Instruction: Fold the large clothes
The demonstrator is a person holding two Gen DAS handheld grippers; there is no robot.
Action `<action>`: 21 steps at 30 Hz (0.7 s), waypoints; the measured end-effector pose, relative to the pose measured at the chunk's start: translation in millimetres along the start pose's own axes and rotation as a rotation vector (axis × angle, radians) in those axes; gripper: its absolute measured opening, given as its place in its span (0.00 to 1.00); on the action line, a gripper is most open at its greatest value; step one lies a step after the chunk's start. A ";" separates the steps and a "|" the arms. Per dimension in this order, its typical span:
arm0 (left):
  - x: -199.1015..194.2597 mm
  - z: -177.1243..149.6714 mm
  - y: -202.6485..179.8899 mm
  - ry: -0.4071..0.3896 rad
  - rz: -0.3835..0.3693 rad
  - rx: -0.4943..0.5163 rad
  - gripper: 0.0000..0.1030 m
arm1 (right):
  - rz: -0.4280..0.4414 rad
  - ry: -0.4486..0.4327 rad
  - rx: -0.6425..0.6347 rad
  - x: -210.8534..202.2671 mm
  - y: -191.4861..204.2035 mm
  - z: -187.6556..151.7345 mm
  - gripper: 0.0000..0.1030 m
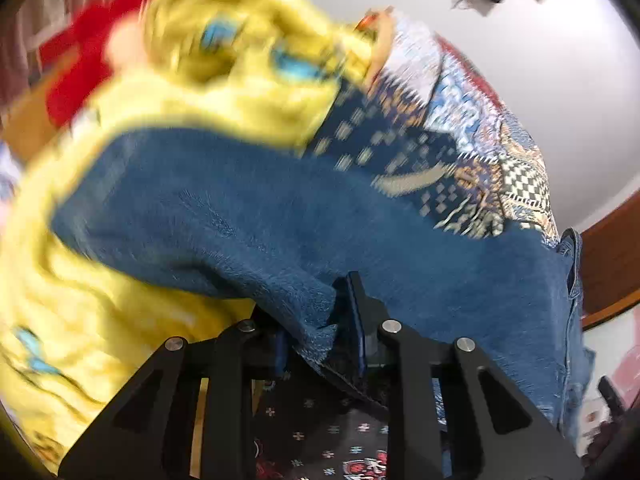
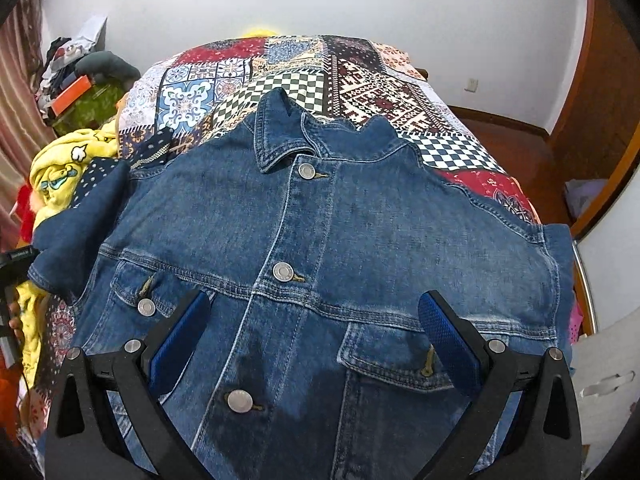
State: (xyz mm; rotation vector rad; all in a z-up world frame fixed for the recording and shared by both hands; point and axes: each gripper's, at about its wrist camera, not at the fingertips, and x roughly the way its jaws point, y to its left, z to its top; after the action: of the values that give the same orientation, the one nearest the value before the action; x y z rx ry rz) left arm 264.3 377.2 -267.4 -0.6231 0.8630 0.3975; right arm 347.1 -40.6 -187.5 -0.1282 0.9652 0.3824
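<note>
A blue denim jacket [image 2: 320, 240] lies front up on the patchwork bedspread [image 2: 280, 76], buttoned, collar toward the far wall. My right gripper [image 2: 314, 316] is open, hovering just above the jacket's chest between its two pockets. My left gripper [image 1: 320, 312] is shut on the jacket's left sleeve [image 1: 260, 224] near the cuff and holds it lifted; the sleeve also shows raised at the left in the right wrist view [image 2: 76, 232]. The left wrist view is blurred by motion.
A yellow printed garment [image 2: 64, 168] is bunched at the bed's left side, with red cloth [image 1: 84, 60] beside it. Clutter sits on a side table [image 2: 76, 92] at the far left. A wooden floor [image 2: 512, 152] and white furniture [image 2: 612, 360] lie right.
</note>
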 end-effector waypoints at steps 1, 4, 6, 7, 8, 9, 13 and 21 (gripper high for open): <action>-12.6 6.4 -9.8 -0.033 0.005 0.026 0.23 | 0.003 -0.002 0.000 -2.6 -1.6 0.4 1.00; -41.0 26.3 -34.7 -0.113 -0.005 0.068 0.15 | 0.011 -0.018 0.005 -10.4 -5.6 -0.3 1.00; -60.3 40.6 -55.0 -0.155 -0.046 0.080 0.12 | 0.018 -0.031 0.016 -17.0 -11.3 -0.2 1.00; -70.0 46.7 -65.5 -0.177 -0.069 0.084 0.12 | 0.020 -0.036 0.021 -19.6 -12.6 -0.1 1.00; -82.8 53.7 -81.5 -0.204 -0.100 0.092 0.12 | 0.023 -0.046 0.027 -23.7 -16.8 0.4 1.00; -89.5 56.8 -92.5 -0.218 -0.119 0.100 0.11 | 0.024 -0.055 0.031 -27.3 -20.2 0.3 1.00; -112.6 67.6 -163.7 -0.270 -0.209 0.181 0.09 | 0.026 -0.082 0.045 -41.0 -31.7 -0.8 1.00; -103.5 17.4 -313.1 -0.222 -0.331 0.416 0.09 | 0.020 -0.109 0.076 -63.4 -65.8 -11.5 1.00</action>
State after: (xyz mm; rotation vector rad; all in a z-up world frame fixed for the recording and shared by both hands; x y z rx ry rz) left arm 387.6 144.3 -68.5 -0.3184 0.5907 -0.0173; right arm 330.5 -121.2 -146.1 -0.0279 0.8732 0.3671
